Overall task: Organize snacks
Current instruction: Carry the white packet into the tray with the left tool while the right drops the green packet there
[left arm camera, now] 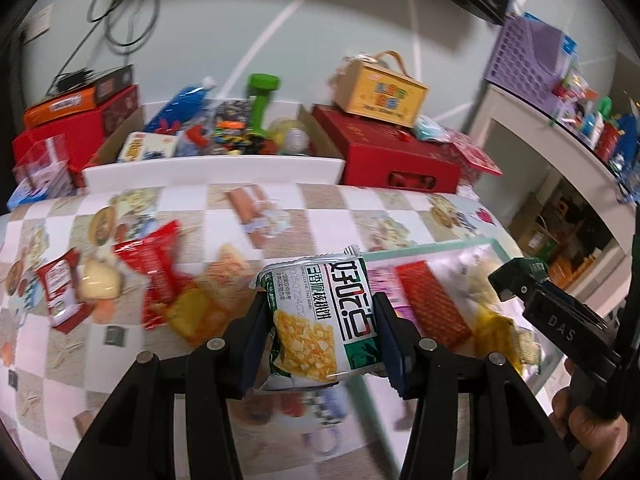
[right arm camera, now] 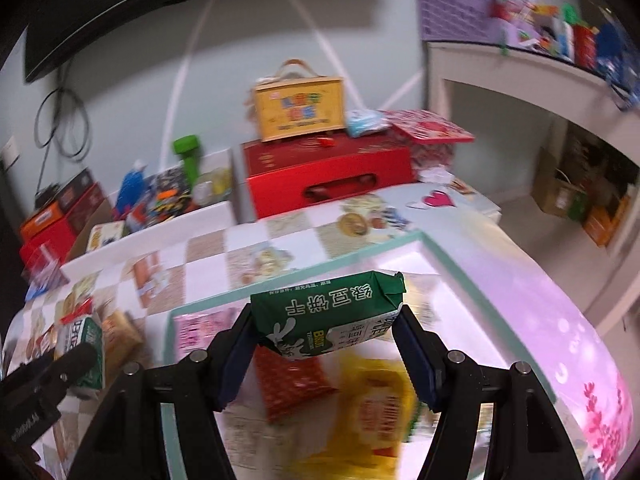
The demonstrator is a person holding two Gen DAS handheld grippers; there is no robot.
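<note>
My left gripper (left arm camera: 320,320) is shut on a white and green biscuit packet (left arm camera: 320,316) and holds it above the patterned table, left of the tray. My right gripper (right arm camera: 326,332) is shut on a green biscuit packet (right arm camera: 328,320) and holds it over the pink-lined tray with a mint rim (right arm camera: 452,264). In the tray lie a red wafer packet (right arm camera: 292,380) and a yellow packet (right arm camera: 380,404). The tray rim (left arm camera: 424,250) and red wafer packet (left arm camera: 432,304) also show in the left wrist view. Loose red packets (left arm camera: 156,268) and an orange snack (left arm camera: 196,312) lie on the table at the left.
A red gift box (right arm camera: 328,168) with a yellow carry box (right arm camera: 300,108) stands at the back of the table. A cardboard box of mixed items (left arm camera: 224,132) sits behind a white ledge. White shelving (right arm camera: 520,92) stands at the right. The right gripper's body (left arm camera: 560,316) shows in the left wrist view.
</note>
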